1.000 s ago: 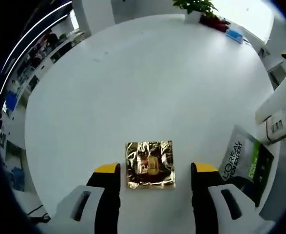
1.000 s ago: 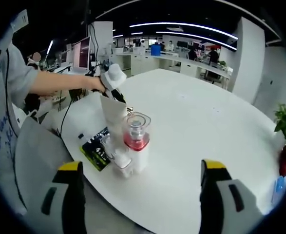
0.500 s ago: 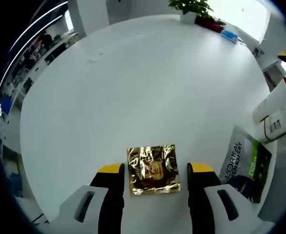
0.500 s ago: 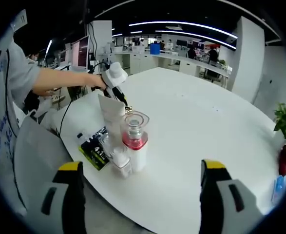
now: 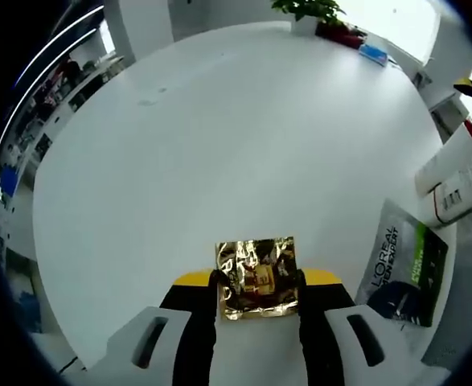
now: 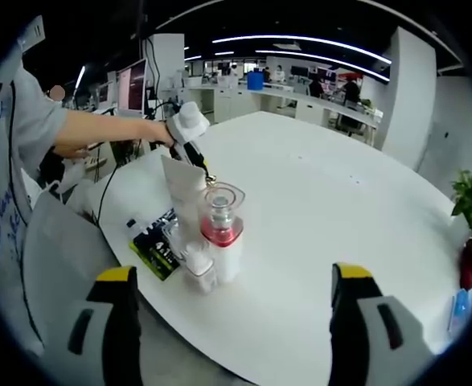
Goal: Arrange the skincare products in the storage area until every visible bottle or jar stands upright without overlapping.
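A gold foil sachet (image 5: 257, 273) lies flat on the white round table (image 5: 219, 145), and my left gripper (image 5: 256, 283) is shut on it, one jaw pressing each side edge. To its right lie a black and green L'Oreal sachet (image 5: 404, 269) and a white tube (image 5: 461, 173). In the right gripper view my right gripper (image 6: 234, 272) is open, held back from the table edge. Ahead of it a white tube (image 6: 183, 193), a clear-capped bottle of red liquid (image 6: 222, 221) and a small white jar (image 6: 197, 264) stand together. The dark sachet (image 6: 157, 245) lies beside them. My left gripper (image 6: 199, 161) reaches down behind them.
The person's arm (image 6: 99, 133) stretches in from the left of the right gripper view. A potted plant (image 5: 316, 10) and a blue item (image 5: 374, 55) sit at the table's far edge. Office desks and monitors (image 6: 135, 84) lie beyond. The table edge (image 6: 244, 366) runs just before my right jaws.
My left jaws have come forward and closed from wide apart onto the gold sachet's sides. The right gripper and the standing bottles have not moved.
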